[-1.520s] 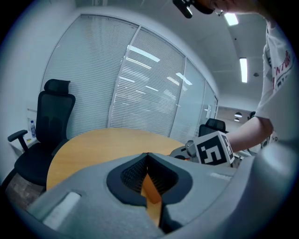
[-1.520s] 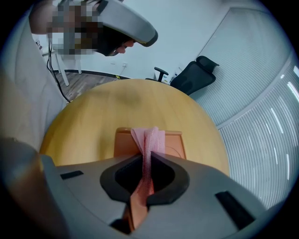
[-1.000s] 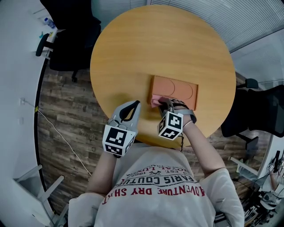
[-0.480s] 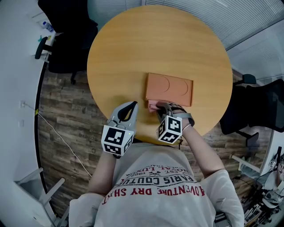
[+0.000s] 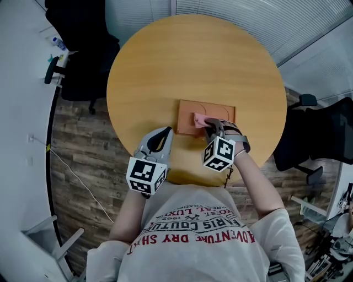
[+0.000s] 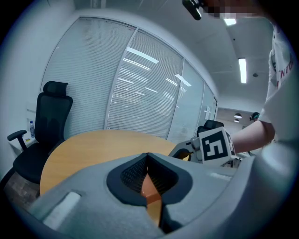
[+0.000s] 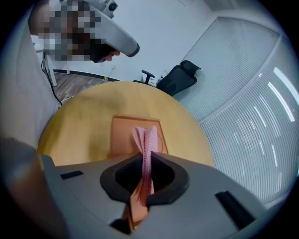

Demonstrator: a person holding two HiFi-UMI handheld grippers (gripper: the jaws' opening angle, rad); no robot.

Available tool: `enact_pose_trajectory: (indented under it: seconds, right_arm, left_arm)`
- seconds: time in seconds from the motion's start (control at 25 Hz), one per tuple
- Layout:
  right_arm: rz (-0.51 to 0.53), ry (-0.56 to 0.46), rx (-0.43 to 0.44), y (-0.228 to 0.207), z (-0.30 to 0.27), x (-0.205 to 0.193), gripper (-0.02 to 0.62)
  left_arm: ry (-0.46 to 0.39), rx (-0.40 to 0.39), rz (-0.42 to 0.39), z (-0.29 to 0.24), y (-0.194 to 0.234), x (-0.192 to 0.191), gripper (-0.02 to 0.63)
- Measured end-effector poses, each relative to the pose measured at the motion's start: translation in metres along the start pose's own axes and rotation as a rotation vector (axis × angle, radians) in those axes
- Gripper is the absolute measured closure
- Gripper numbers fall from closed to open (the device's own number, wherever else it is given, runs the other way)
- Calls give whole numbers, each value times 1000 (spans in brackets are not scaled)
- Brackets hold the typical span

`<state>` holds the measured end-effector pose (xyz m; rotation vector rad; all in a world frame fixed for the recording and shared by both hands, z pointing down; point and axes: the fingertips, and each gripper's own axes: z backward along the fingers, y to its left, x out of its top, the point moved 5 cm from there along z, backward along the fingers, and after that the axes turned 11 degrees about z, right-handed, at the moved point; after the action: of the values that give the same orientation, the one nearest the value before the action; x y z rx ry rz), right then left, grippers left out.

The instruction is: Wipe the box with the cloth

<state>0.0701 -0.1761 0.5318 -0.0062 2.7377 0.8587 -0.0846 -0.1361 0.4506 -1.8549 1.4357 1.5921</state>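
Note:
A flat orange box lies on the round wooden table, toward its near edge. My right gripper is shut on a pink cloth that rests on the box's front part. In the right gripper view the cloth stands folded between the jaws of the right gripper, with the box beyond it. My left gripper hovers shut and holding nothing over the table, left of the box. The left gripper sees a strip of the box through its jaw gap.
Black office chairs stand at the far left and at the right of the table. Window blinds run along the far side. A wood floor with a thin cable surrounds the table. The table's far half is bare.
My right gripper has carried the cloth from the box's near-left corner to the right and onto its top. The left gripper has stayed put.

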Motion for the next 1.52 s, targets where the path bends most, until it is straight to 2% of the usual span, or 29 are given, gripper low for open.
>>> enact_pose_trajectory:
  seconds: [0.4,0.96,1.2,1.52]
  right_arm:
    - [90,92,-30,-33,-46,-19,564]
    - [70,93,60,-29,-61,-21,564]
    - [12,77,119,-12,-47,-17,563]
    - [19,76,129,3,-36,-13,563]
  left_arm:
    - [53,20,-37,-19,12,3,597]
    - [82,30,-38,-32,24,1,597]
    - [80,18,-44,-30,16,0,597]
    - [69,22,-50,-22,12,0,597]
